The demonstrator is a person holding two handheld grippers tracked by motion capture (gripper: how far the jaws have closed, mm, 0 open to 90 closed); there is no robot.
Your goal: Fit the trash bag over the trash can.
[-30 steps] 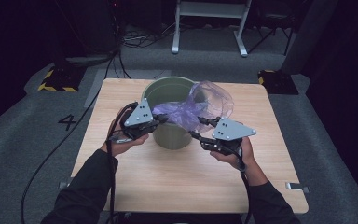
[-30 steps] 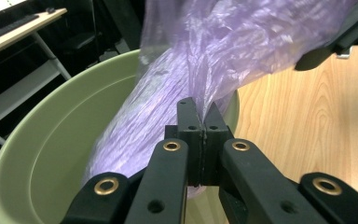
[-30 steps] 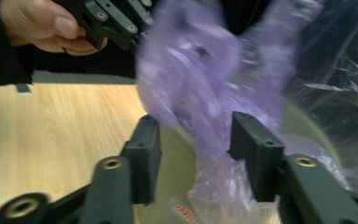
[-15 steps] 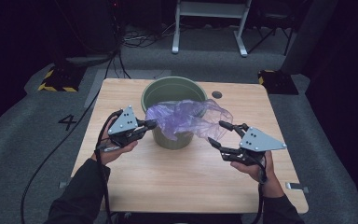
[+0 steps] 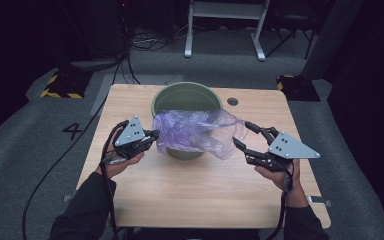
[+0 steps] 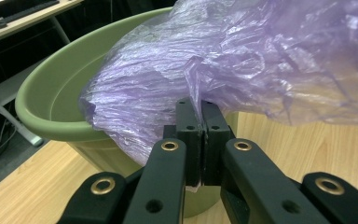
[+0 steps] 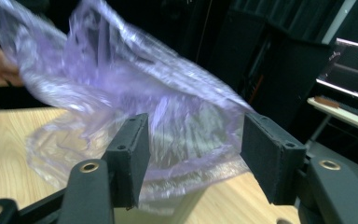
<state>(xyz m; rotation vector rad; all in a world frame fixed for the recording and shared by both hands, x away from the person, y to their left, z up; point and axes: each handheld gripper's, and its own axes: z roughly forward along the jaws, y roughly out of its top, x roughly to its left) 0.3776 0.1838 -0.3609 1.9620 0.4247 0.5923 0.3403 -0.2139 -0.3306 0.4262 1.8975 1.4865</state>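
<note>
Purple plastic bag (image 5: 192, 132) drapes over the near rim of a green bucket (image 5: 186, 97) that stands toward the far middle of the wooden counter (image 5: 200, 190). Part of the film sags down the bucket's front wall and part billows out to the right, past the rim and over the counter.

Left tongs (image 5: 152, 136) sit just beside the bucket's left side, held in the person's left hand (image 5: 117, 162). In the left gripper view the two black jaws are pressed together with a pleat of the bag (image 6: 242, 65) pinched between them, the film rising straight out of the seam, and the bucket's rim (image 6: 42, 112) curves away behind.

Right tongs (image 5: 245, 135) hover at the right edge of the loose film, held in the right hand (image 5: 280, 177). Their jaws stand spread and have just been closing a little. In the right gripper view the bag (image 7: 135, 107) hangs blurred beyond and between the two pads (image 7: 130, 156), with neither pad pressing on it.

A small dark round hole (image 5: 232, 101) marks the counter to the right of the bucket.
</note>
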